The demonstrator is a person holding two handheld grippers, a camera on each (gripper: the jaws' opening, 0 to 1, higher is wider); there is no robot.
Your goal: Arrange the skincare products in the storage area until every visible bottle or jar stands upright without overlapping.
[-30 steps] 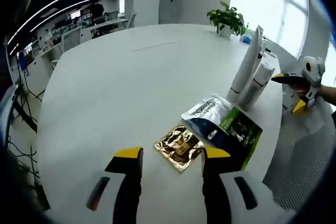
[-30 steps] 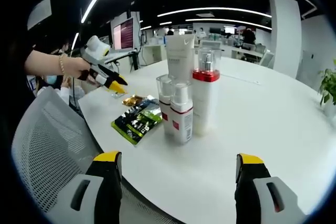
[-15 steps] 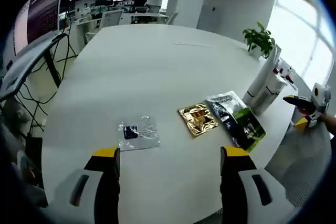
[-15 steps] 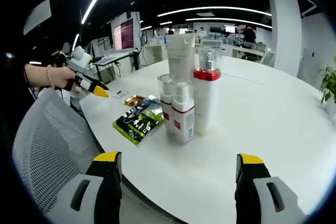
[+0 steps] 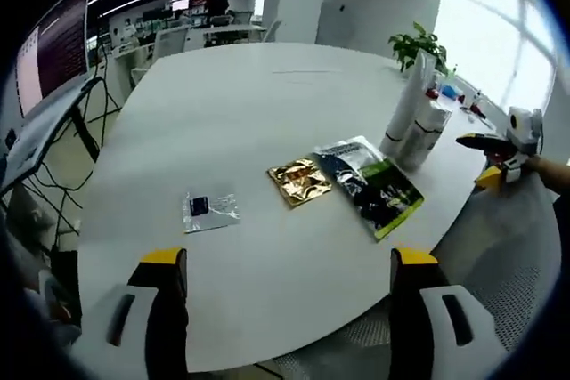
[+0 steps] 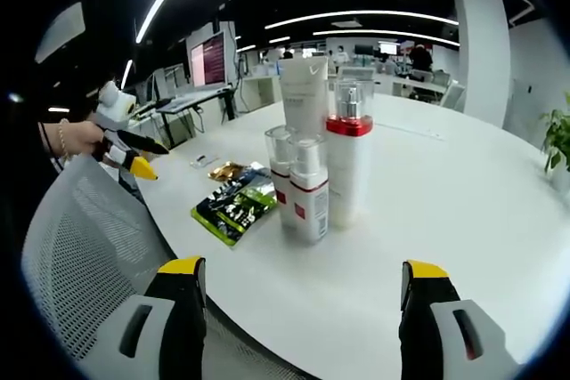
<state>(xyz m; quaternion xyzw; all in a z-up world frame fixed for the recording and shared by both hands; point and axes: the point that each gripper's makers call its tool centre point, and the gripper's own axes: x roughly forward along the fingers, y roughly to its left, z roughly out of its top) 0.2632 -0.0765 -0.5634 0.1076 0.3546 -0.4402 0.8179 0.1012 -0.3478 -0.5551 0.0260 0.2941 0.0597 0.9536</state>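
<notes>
Several skincare bottles stand upright in a tight cluster on the white round table point(image 6: 463, 193): a tall white tube point(image 6: 305, 100), a pump bottle with a red band point(image 6: 349, 166) and two small red-labelled bottles point(image 6: 309, 195). In the left gripper view the same bottle cluster point(image 5: 414, 117) stands at the far right of the table. My right gripper point(image 6: 303, 269) is open, short of the bottles and holding nothing. My left gripper point(image 5: 289, 264) is open and empty at the table's near edge; the right gripper view has the left gripper point(image 6: 129, 150) far left of the bottles, in a hand.
Flat sachets lie left of the bottles: a green-and-dark packet point(image 5: 370, 186), a gold one point(image 5: 301, 181) and a clear one point(image 5: 209, 211). A grey mesh chair point(image 6: 85, 255) stands at the table edge. A potted plant point(image 5: 414, 42) sits at the far side.
My left gripper has pulled back from the sachets to beyond the table edge, and its jaws stand wider apart. The right gripper and the bottles have stayed put.
</notes>
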